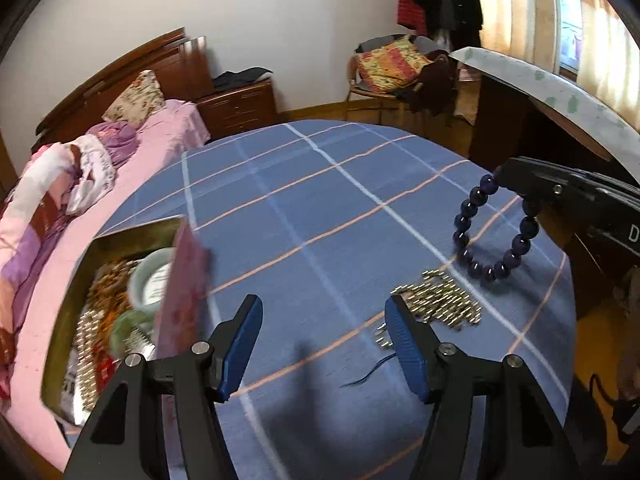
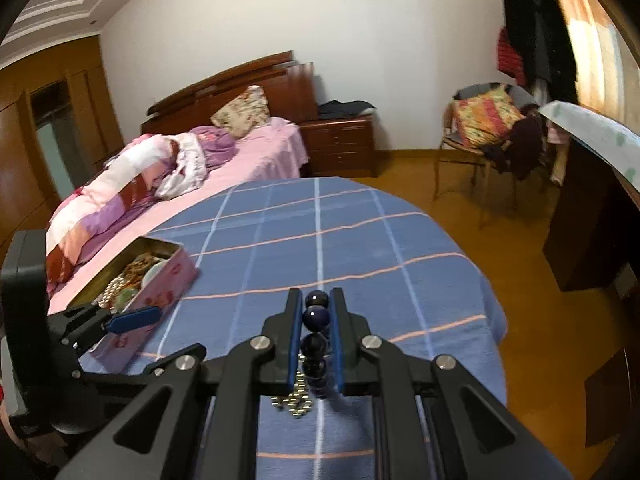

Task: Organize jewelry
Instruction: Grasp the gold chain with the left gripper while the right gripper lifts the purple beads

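Left wrist view: the fisheye camera sits just behind the left tool (image 1: 324,344), looking forward and down over the tabletop (image 1: 320,208) at close range. Right wrist view: likewise set behind the right tool (image 2: 316,340), aimed less steeply. Both views share the tabletop, the tin box (image 1: 132,240) (image 2: 160,248), the bed (image 1: 160,128) (image 2: 260,148) and the far wall (image 1: 280,12) (image 2: 360,40).

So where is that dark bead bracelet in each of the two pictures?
Left wrist view: the bracelet hangs at right, from the right tongs, above the blue cloth.
Right wrist view: bottom centre, its beads are pinched between those tongs.
Shared landmark: the pink tin, at left in both.
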`<state>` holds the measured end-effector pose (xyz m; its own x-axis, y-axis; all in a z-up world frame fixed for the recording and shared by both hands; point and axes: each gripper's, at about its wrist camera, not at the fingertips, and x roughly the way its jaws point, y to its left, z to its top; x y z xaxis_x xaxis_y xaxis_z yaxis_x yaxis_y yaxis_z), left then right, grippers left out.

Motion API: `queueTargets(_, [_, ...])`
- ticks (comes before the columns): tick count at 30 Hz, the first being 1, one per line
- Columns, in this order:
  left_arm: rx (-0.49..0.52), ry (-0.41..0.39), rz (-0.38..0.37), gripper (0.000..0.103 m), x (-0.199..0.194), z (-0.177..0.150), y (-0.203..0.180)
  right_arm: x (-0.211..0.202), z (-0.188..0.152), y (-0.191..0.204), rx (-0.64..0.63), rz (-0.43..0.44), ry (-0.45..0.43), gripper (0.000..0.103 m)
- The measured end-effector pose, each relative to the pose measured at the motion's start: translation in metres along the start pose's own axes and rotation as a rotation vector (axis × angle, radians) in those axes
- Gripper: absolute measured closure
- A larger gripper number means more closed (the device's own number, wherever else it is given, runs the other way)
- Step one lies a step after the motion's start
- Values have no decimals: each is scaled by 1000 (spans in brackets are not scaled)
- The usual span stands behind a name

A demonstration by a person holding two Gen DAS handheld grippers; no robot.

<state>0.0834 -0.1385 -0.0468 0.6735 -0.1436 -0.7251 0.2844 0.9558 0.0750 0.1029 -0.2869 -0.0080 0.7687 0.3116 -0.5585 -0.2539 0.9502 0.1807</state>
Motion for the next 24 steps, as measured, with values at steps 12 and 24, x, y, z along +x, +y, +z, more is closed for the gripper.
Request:
queueTargets(12, [14, 41, -61, 39, 26, 10, -39, 8, -7, -13, 23, -5, 28, 87])
queueTargets(24, [15, 91, -163, 98, 38, 6, -43, 9, -12, -7, 12, 12, 47, 87])
